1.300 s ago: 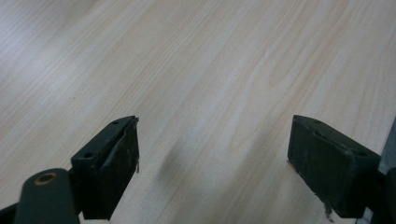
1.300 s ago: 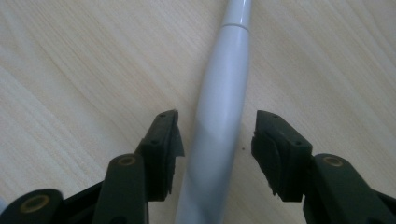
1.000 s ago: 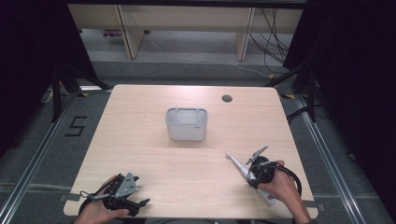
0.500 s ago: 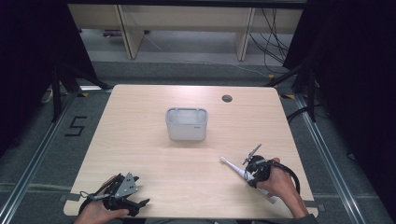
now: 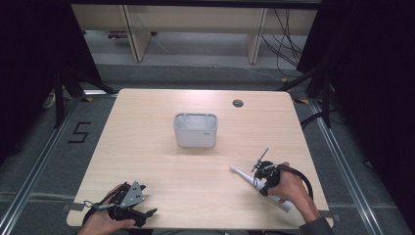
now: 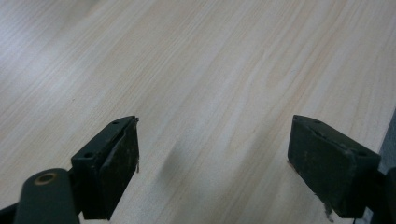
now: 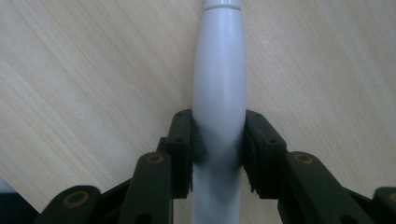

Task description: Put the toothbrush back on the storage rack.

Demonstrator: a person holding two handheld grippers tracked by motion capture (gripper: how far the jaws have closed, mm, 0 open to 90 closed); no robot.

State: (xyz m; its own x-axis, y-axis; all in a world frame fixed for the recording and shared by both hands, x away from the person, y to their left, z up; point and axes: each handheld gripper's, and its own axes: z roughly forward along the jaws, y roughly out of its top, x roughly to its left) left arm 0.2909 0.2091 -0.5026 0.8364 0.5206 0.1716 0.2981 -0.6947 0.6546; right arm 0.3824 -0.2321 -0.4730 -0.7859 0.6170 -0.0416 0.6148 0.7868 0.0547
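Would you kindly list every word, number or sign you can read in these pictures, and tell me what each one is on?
"5" – marked in dark tape or paint on the grey floor left of the table, at in the high view.
Grey bin on the table: a tiny dark mark on its front at the right, too small to read.
White toothbrush in the right hand-held gripper: no lettering visible.

Grey floor (image 5: 195, 73) w/ cables (image 5: 288, 44), wooden shelf legs (image 5: 133, 34), dark surrounds
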